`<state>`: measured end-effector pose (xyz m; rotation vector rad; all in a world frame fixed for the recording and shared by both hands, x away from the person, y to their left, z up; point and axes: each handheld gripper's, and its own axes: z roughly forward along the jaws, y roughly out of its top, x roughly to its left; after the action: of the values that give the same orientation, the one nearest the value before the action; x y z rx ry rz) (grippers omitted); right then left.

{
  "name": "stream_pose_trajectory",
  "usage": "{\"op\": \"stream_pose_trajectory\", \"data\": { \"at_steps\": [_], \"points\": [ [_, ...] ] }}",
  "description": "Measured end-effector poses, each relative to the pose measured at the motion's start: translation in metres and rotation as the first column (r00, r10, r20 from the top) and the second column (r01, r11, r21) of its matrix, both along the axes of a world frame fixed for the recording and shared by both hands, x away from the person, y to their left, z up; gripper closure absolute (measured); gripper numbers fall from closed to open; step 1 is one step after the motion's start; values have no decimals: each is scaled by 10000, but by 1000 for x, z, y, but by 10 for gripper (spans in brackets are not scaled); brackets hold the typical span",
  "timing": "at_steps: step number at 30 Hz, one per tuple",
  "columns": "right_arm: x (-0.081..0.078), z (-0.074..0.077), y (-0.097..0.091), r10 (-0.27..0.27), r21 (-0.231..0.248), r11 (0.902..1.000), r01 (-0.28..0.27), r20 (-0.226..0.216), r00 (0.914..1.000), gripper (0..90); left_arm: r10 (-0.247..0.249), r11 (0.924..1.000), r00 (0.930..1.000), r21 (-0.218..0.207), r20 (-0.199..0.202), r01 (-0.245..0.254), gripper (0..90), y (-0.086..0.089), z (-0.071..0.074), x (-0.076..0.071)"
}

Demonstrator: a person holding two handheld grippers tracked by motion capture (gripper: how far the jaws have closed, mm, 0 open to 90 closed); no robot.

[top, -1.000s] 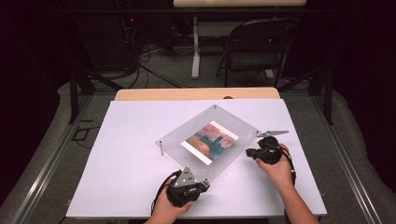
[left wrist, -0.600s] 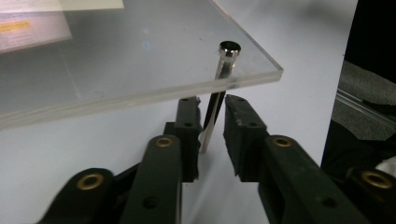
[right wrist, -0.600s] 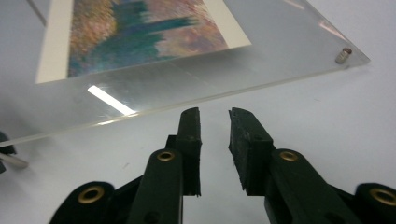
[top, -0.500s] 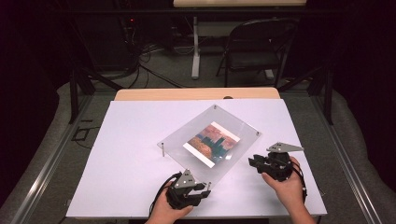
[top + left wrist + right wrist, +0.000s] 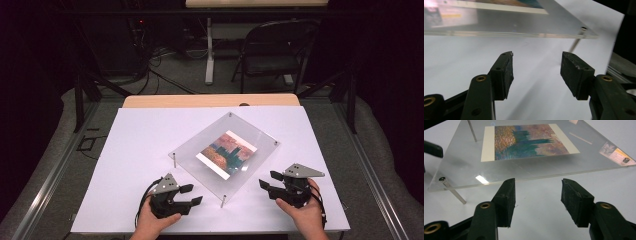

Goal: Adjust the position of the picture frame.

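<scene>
High view gives us the whole layout: a clear frame [image 5: 227, 152] on four thin metal legs stands on the white table [image 5: 140, 140], turned cornerwise, with a colourful picture [image 5: 226, 154] under its top sheet. Our left gripper [image 5: 191, 195] sits just off the frame's near-left edge, its fingers pointing toward the near leg [image 5: 223, 201], and our right gripper [image 5: 270, 181] sits just off the near-right edge, fingers pointing at the sheet. Both are apart from the frame and nothing lies between either pair of fingers. Both sets of jaws have just been opening and stand spread. Left gripper view adds what the high view cannot: from low down we see the sheet's thick edge [image 5: 511, 33] ahead of and above the fingers [image 5: 505, 75], a screw head [image 5: 583, 28] at the corner with its leg slanting down beyond the right-hand finger, and bare table between the pads. Right gripper view shows the picture's [image 5: 526, 141] blue-green and orange paint plainly, the sheet's edge [image 5: 549, 173] just past the fingertips [image 5: 506, 200], and a leg [image 5: 454, 191] off to the left of the left-hand finger.
</scene>
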<state>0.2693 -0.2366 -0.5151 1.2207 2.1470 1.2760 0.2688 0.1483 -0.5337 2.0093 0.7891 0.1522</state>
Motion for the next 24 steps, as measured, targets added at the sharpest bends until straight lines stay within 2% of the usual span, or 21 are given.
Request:
{"op": "stream_pose_trajectory", "data": {
  "at_steps": [2,8,10,13,15,19,24],
  "points": [
    [0,-1,0,23,-85,10000,-22,78,10000,439,386,9992,9992,49,73,-386,443,9,1,6],
    [0,-3,0,47,261,9996,-57,369,9993,449,1218,9924,9922,145,253,-1222,462,29,1,25],
    [1,-5,-1,75,286,9996,-83,264,9996,457,1468,9887,9889,264,235,-1474,470,36,-1,32],
    [1,-6,-2,133,383,9992,-137,102,9999,496,1733,9844,9847,286,179,-1737,496,44,-4,41],
    [1,-6,-2,183,429,9989,-190,161,9997,513,1834,9827,9829,222,174,-1837,513,48,-6,48],
    [0,-6,-1,221,463,9987,-229,175,9996,527,2095,9767,9774,422,271,-2105,519,53,-9,61],
    [1,-7,-1,268,446,9986,-271,75,9996,531,2242,9709,9740,787,330,-2262,527,50,-15,76]
  ]
}}
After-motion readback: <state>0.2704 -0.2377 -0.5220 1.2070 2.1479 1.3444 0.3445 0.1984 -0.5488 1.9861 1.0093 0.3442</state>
